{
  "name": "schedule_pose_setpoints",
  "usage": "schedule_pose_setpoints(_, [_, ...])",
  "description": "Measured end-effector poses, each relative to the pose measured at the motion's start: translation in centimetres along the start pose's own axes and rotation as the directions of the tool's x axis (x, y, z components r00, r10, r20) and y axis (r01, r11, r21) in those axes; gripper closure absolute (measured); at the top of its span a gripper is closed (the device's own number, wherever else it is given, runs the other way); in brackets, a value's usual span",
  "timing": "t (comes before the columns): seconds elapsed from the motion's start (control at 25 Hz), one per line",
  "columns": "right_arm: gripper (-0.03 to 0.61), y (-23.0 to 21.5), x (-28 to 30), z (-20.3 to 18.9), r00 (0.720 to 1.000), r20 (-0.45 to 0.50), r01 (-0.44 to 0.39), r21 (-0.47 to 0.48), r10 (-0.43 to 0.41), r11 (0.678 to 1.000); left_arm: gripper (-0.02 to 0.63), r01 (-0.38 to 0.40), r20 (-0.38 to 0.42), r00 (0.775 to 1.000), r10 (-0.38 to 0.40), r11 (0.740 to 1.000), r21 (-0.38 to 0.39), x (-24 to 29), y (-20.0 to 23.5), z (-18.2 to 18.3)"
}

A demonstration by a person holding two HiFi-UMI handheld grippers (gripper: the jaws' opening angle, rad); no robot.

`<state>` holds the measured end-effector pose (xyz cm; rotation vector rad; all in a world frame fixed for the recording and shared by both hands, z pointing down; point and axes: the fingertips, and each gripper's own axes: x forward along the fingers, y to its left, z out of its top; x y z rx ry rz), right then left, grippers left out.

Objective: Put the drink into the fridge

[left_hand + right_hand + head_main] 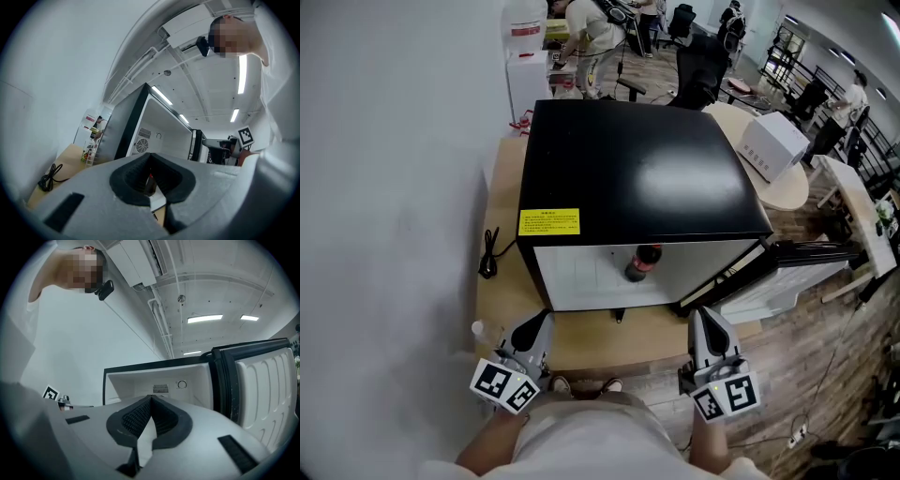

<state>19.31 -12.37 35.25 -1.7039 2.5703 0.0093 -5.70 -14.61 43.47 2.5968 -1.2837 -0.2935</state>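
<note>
A dark cola bottle with a red cap (pixel 642 262) stands upright inside the open black mini fridge (pixel 637 169), near the front of its white interior. The fridge door (pixel 787 267) is swung open to the right. My left gripper (pixel 546 317) and right gripper (pixel 701 314) hover low in front of the fridge, both shut and holding nothing. In the left gripper view the bottle (pixel 149 185) shows through the gap below the closed left gripper (pixel 150 157). The right gripper (pixel 151 399) points at the white fridge interior (pixel 159 380), with the door (pixel 262 390) to its right.
The fridge sits on a wooden table (pixel 502 281) against a white wall. A black cable (pixel 490 253) lies to the left of the fridge and a clear plastic bottle (pixel 483 331) stands near the table's front-left corner. A white box (pixel 773 145) rests on a round table behind.
</note>
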Motion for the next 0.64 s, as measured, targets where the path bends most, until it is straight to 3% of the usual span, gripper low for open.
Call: schedule_pose_setpoints(0.64, [0.58, 1.3, 3.1, -0.4, 0.999, -0.018, -0.028, -0.005, 0.027, 1.0, 0.601, 0.007, 0.015, 1.0, -0.007, 0.999, -0.032, 0.4, 1.6, 0.4])
